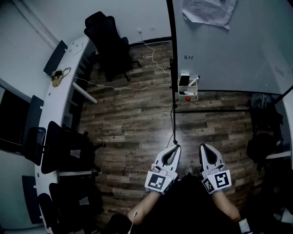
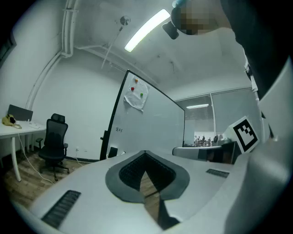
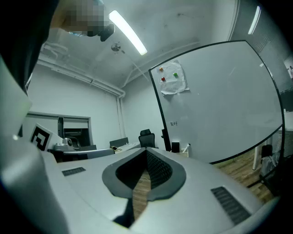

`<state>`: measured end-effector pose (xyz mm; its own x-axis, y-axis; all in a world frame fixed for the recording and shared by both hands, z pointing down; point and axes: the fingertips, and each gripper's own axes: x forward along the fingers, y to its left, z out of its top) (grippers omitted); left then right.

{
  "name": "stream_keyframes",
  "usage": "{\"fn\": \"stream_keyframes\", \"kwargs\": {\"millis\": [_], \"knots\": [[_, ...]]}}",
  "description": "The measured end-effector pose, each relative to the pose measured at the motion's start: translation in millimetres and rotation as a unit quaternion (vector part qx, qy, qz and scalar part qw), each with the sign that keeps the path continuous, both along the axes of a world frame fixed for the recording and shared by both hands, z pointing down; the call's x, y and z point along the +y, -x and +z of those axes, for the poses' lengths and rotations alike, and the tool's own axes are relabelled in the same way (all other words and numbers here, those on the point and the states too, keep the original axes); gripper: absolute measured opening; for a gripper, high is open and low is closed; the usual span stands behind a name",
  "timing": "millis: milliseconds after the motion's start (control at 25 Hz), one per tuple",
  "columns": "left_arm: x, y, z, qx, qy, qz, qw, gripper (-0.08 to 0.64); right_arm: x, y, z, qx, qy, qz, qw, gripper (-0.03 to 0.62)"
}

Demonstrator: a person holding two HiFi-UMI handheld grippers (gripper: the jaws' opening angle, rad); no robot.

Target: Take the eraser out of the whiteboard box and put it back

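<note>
The whiteboard (image 1: pixel 229 45) stands at the upper right of the head view. A small white box (image 1: pixel 188 90) hangs at its lower left corner, with the black eraser (image 1: pixel 184 80) and a marker (image 1: pixel 194 81) standing in it. My left gripper (image 1: pixel 176 147) and right gripper (image 1: pixel 203 146) are held side by side close to my body, well short of the box, both shut and empty. In the left gripper view the tips (image 2: pixel 145 153) meet, and the eraser (image 2: pixel 112 151) is small and far off. In the right gripper view the tips (image 3: pixel 146 151) also meet, and the eraser (image 3: pixel 176 147) lies beyond them.
A black office chair (image 1: pixel 110 41) stands at the back. A long white desk (image 1: pixel 59 105) runs down the left with dark chairs (image 1: pixel 59 148) beside it. White cables (image 1: pixel 114 86) trail over the wood floor. A dark bag (image 1: pixel 263 137) sits at the right. Paper (image 1: pixel 208 11) hangs on the whiteboard.
</note>
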<state>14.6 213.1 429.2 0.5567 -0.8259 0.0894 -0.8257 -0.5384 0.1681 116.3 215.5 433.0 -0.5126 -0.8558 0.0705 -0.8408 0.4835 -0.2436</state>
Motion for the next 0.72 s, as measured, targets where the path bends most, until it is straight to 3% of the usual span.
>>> {"fn": "stream_keyframes", "kwargs": {"millis": [440,720], "knots": [[2.8,3.3,0.8,0.011,-0.018,0.021,0.9996,0.006,-1.0,8.5,0.1,-0.002,0.001,0.003,1.000,0.015],[-0.1,18.4,-2.3,0.022,-0.016,0.009,0.9996,0.006,-3.3,14.0,3.7,-0.006,0.009,0.019,1.000,0.015]]}}
